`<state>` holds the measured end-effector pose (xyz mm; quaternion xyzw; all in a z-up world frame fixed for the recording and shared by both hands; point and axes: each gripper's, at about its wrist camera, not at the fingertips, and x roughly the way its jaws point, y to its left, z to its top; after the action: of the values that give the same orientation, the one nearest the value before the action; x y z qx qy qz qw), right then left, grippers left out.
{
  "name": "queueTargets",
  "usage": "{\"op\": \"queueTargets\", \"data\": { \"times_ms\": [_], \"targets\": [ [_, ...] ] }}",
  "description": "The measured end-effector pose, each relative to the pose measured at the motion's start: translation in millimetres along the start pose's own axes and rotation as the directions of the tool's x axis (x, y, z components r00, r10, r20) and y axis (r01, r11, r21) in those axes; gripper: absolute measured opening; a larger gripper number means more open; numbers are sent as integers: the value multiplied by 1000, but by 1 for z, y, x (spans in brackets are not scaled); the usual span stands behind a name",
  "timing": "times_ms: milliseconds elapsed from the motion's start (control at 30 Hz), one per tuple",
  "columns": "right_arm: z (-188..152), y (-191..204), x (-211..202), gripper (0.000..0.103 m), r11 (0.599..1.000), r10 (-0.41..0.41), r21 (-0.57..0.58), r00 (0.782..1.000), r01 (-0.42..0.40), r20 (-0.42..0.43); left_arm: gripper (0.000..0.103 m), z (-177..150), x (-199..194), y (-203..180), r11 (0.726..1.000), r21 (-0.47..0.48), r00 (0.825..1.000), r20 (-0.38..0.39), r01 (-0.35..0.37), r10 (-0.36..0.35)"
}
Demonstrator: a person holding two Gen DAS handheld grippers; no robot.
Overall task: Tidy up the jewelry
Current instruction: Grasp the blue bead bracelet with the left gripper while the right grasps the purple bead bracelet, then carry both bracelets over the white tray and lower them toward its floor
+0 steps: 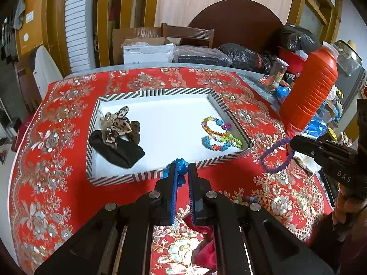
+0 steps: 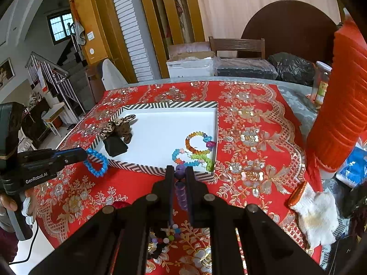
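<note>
A blue beaded bracelet is being pinched between the pressed-together jaws of the left gripper, and it is hanging clear of the red embroidered tablecloth, just beside the near left corner of the striped tray. A purple beaded bracelet is being gripped in the same manner by the right gripper, whose jaws are closed on the beads just outside the tray's near right corner. Inside the tray, two multicoloured bracelets are lying by the right wall, while a leopard-print scrunchie and a black hair band are resting at the left end. A loose heap of beads is lying on the cloth beneath the right gripper.
</note>
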<state>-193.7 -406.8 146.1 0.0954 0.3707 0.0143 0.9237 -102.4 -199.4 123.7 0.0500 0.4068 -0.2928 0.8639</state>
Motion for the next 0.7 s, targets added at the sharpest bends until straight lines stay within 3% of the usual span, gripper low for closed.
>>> {"op": "queueTargets", "data": {
  "times_ms": [700],
  "targets": [
    [5,12,28,9,999,18,-38,998,-20,-55,0,2,16,5,1000,-3,1000,-18,-21,21]
  ]
}}
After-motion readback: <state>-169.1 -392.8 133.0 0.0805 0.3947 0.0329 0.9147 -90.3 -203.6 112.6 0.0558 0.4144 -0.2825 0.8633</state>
